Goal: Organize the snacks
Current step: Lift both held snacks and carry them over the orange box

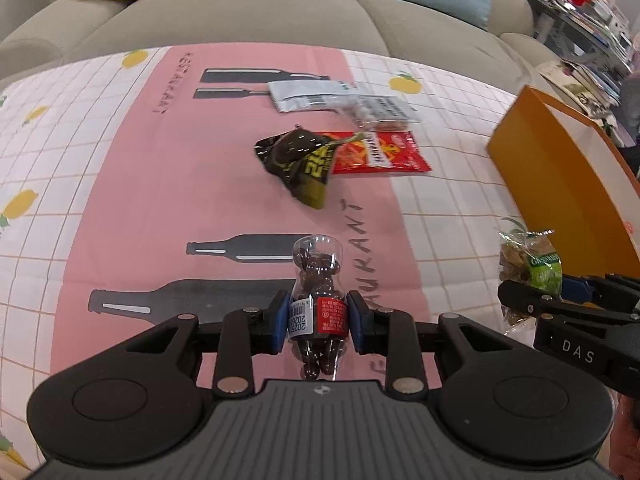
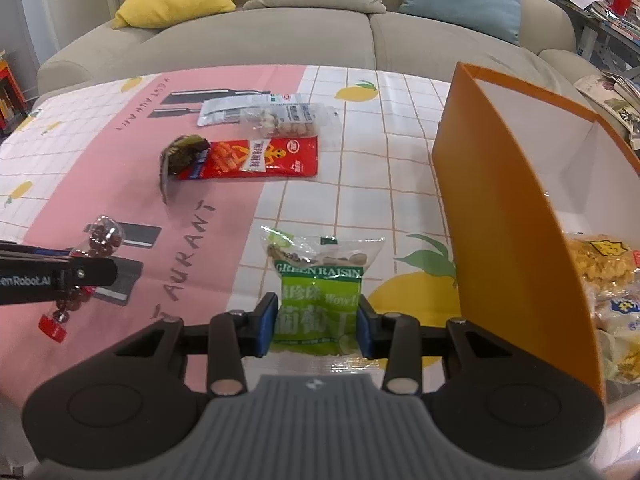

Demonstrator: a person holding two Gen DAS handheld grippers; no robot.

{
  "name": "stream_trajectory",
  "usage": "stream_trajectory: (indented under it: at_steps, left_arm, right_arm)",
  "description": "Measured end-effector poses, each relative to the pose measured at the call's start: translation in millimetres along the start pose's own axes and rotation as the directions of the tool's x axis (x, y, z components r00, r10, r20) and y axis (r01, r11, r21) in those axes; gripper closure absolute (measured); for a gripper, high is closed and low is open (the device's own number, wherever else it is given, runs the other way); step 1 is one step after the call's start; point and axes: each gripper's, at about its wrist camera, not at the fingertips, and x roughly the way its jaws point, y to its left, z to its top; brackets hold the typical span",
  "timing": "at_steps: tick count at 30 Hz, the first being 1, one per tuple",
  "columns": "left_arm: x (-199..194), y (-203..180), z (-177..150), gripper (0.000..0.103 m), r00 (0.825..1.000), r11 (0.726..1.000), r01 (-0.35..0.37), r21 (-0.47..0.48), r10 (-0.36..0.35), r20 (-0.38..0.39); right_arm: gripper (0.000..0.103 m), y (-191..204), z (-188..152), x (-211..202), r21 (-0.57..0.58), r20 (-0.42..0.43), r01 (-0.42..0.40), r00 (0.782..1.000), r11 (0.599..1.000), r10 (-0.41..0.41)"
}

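Note:
My left gripper (image 1: 319, 320) is shut on a small clear bottle of dark chocolate balls (image 1: 318, 280), its blue pads against the labelled middle; the bottle (image 2: 105, 236) also shows at the left of the right wrist view. My right gripper (image 2: 317, 324) is shut on a green raisin bag (image 2: 320, 296), which also shows in the left wrist view (image 1: 530, 266). An orange box (image 2: 500, 216) stands just right of it, with yellow snack bags (image 2: 604, 268) inside. On the cloth farther off lie a red snack pack (image 1: 380, 152), a dark crumpled wrapper (image 1: 300, 160), a silver pouch (image 1: 308, 94) and a clear nut bag (image 1: 384, 110).
The table wears a pink and white checked cloth (image 1: 160, 184) with bottle and lemon prints. A beige sofa (image 2: 312, 36) with yellow, beige and blue cushions stands behind it. A shelf with magazines (image 1: 592, 28) is at the far right.

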Motion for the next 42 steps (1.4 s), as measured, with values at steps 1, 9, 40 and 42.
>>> stream_trajectory:
  at_steps: [1,9,40,42]
  left_arm:
    - [-4,-3,0,0.069,1.000,1.000,0.002,0.008,-0.002,0.001]
    - [-38,-36,3,0.069,0.999,0.996,0.039,0.081,-0.042,0.031]
    - [-35,-239,117,0.069,0.939,0.830,0.314,0.461,-0.344,-0.020]
    - [-24,-250,126,0.069,0.928,0.813,0.352,0.463,-0.369,-0.059]
  right_arm:
    - [0.064,-1,0,-4,0.004,0.000,-0.003,1.000,1.000,0.003]
    - [0.064,-17,1,-47,0.025,0.028,-0.018,0.999,1.000,0.017]
    - [0.066,-178,56,-123,0.096,0.070,-0.049,0.997,0.994,0.042]
    - [0.066,-190,60,-120,0.084,0.071,-0.057,0.996,0.995,0.051]
